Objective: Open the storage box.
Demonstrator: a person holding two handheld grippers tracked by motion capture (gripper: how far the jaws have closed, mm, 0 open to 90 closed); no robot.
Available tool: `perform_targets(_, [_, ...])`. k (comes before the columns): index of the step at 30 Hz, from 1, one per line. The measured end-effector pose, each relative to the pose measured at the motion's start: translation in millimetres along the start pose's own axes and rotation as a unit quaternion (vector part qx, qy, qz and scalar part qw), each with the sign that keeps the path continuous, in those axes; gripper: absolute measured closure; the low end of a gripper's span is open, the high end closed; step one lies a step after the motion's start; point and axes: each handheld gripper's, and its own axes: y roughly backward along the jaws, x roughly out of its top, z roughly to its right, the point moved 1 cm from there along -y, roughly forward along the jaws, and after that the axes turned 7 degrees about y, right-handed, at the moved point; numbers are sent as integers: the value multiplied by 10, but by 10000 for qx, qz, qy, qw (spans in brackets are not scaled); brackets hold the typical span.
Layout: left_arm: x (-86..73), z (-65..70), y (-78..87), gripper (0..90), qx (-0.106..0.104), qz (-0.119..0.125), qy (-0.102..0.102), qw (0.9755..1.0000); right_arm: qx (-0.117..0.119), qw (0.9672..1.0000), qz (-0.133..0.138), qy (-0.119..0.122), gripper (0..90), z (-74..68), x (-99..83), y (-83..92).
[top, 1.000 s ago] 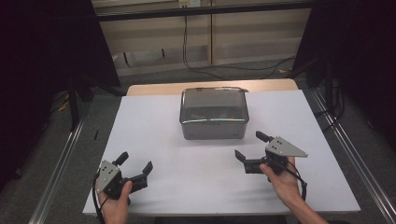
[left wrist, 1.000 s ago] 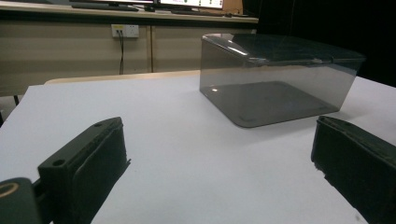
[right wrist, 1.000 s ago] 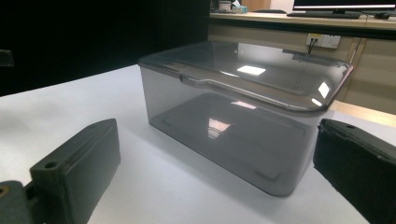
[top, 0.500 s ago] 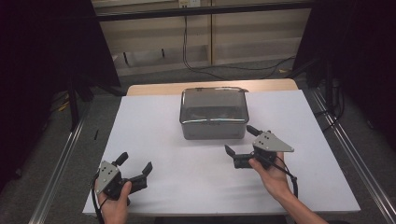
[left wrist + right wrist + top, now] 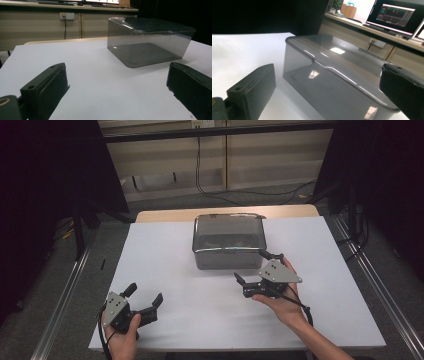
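Right now a smoky, see-through plastic box with a closed lid is sitting toward the far middle of the white table, its long front side facing the person. Something dark and yellowish is lying inside it, too blurred to name. The right gripper is hovering just in front of the box's near right corner — its jaws are standing wide apart with nothing between them, one jaw tip reaching close to the box's front wall, though contact cannot be judged. In the right gripper view the box is sitting large between the two black jaws, its lid rim running across the frame. The left gripper is resting low at the near left of the table, well apart from the box, jaws likewise spread and holding nothing. In the left gripper view the box is standing farther off — bare table lies between the jaws
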Motion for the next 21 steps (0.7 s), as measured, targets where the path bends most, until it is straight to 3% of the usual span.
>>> perform_targets(4, [1, -2, 1, 32, -1, -6, -8, 10000, -83, 9990, -95, 438, 1, -15, 14, -56])
perform_targets(8, [1, -3, 1, 32, -4, -4, -7, 10000, -80, 9976, -130, 675, 15, -41, 18, -99])
perform_targets(11, [8, 1, 6, 32, 3, 36, -24, 10000, -132, 9949, -192, 980, 33, -62, 25, -141])
perform_targets(16, [4, 0, 6, 32, -7, 19, -12, 10000, -267, 9876, -352, 1508, 76, -106, -1, -231])
perform_targets(21, [5, -9, 3, 32, 3, 4, -28, 10000, -471, 9769, -478, 2029, 97, -97, -34, -293])
